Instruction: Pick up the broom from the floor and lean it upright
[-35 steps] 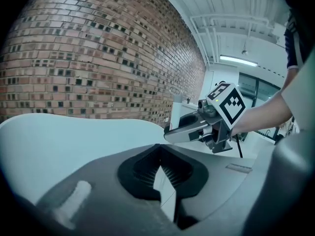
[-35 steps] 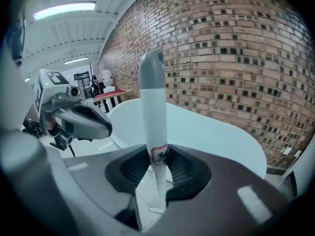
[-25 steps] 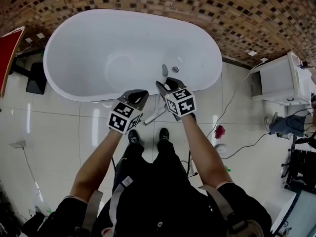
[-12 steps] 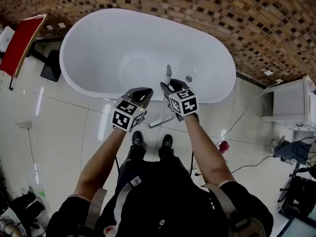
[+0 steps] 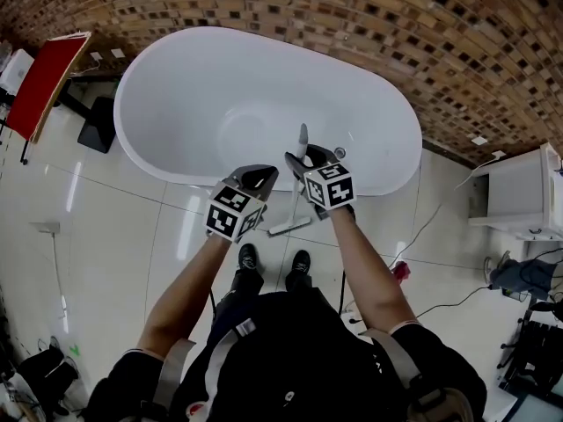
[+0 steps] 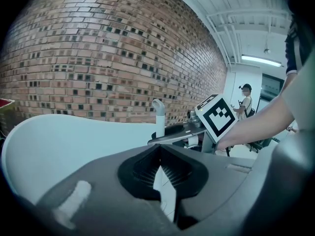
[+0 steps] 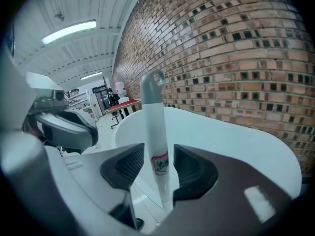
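The broom stands nearly upright against the near rim of the white bathtub (image 5: 176, 69). Its white handle (image 5: 302, 139) has a grey tip, and its head (image 5: 283, 229) rests on the floor tiles. My right gripper (image 5: 303, 161) is around the handle (image 7: 156, 146) just below the tip. Its jaws are opening, with a gap between each pad and the handle. Just to the left, my left gripper (image 5: 257, 179) is shut and holds nothing. From the left gripper view (image 6: 160, 154) the handle (image 6: 158, 119) rises beside the right gripper's marker cube.
A brick wall (image 5: 396, 42) curves behind the tub. A red table (image 5: 44, 82) stands at the left, and a long-handled tool (image 5: 48, 240) lies on the floor there. At the right are a white cabinet (image 5: 528, 192), cables and a small red item (image 5: 402, 271).
Both hands have edged a little toward the tub's rim. The broom handle is still between the right jaws, and its tip now shows higher over the rim.
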The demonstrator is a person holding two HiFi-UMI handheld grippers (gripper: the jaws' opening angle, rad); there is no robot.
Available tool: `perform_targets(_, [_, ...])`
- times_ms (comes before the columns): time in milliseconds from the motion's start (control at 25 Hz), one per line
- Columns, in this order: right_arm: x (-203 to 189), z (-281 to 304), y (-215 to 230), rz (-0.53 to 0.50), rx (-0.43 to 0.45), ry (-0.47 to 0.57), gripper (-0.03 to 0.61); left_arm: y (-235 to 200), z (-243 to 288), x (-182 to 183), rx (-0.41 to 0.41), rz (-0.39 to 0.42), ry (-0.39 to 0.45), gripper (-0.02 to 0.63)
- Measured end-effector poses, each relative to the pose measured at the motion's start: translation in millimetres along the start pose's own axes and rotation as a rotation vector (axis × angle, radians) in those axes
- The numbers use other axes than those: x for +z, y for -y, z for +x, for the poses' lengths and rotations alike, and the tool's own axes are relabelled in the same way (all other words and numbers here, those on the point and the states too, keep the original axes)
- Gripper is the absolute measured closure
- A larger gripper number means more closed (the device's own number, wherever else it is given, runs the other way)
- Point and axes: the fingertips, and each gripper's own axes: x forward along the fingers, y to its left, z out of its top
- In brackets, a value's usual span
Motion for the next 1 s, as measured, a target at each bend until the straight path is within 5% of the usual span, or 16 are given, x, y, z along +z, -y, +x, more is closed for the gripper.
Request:
perform_targets(360, [37.2,-59.9,-12.6,0.021,-0.072,0.169,0.35,11.9,-8.8,26.7,-0.028,-0.006,0.077,0.614])
perform_targets(720, [71.4,-133.3,-26.1,-0.036,-0.115,0.316,0.574,39.8,-23.5,59.8,-0.044,-0.006,0.16,0.614])
perform_targets(1000, [91.6,-163.7,-38.8,-0.06,-0.106,0.366,0.575,59.2,-41.5,78.2,-0.055,0.021,0.19,0.614])
